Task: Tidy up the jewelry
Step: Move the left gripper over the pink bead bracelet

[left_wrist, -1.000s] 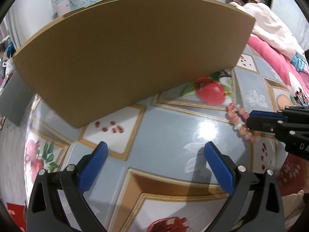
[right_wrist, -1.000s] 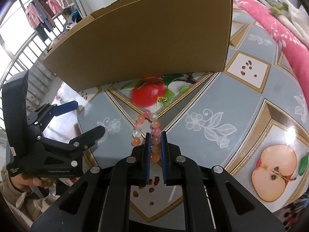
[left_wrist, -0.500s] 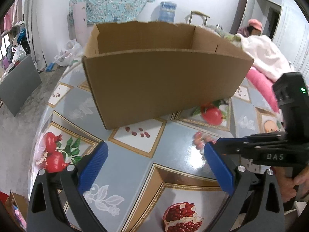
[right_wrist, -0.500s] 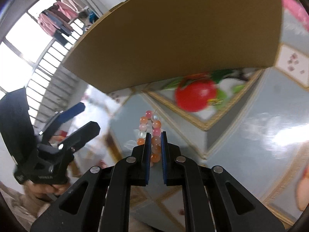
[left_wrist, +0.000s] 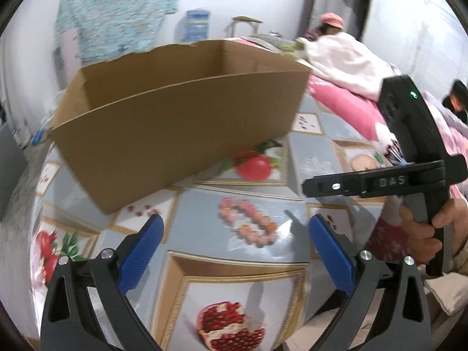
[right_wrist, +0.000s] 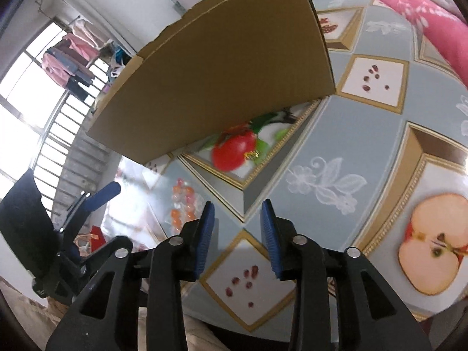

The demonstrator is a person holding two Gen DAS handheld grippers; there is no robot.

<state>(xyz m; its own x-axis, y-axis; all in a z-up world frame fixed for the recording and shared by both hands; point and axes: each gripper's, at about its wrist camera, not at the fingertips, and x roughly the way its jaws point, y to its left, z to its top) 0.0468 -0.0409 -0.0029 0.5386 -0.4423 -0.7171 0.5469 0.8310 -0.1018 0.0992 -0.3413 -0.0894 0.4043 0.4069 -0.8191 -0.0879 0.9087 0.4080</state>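
The bead bracelet lies flat on the fruit-print bench, in front of the open cardboard box and apart from both tools. The right tool is spreading its jaws with nothing between them; the left tool gapes wide, empty.

One beaded bracelet lies on the table. One open cardboard box stands on it. One small gold trinket sits on the printed pomegranate; too blurred to name. Two claws are in view: the left claw and the right claw, its jaws opening with nothing between them.
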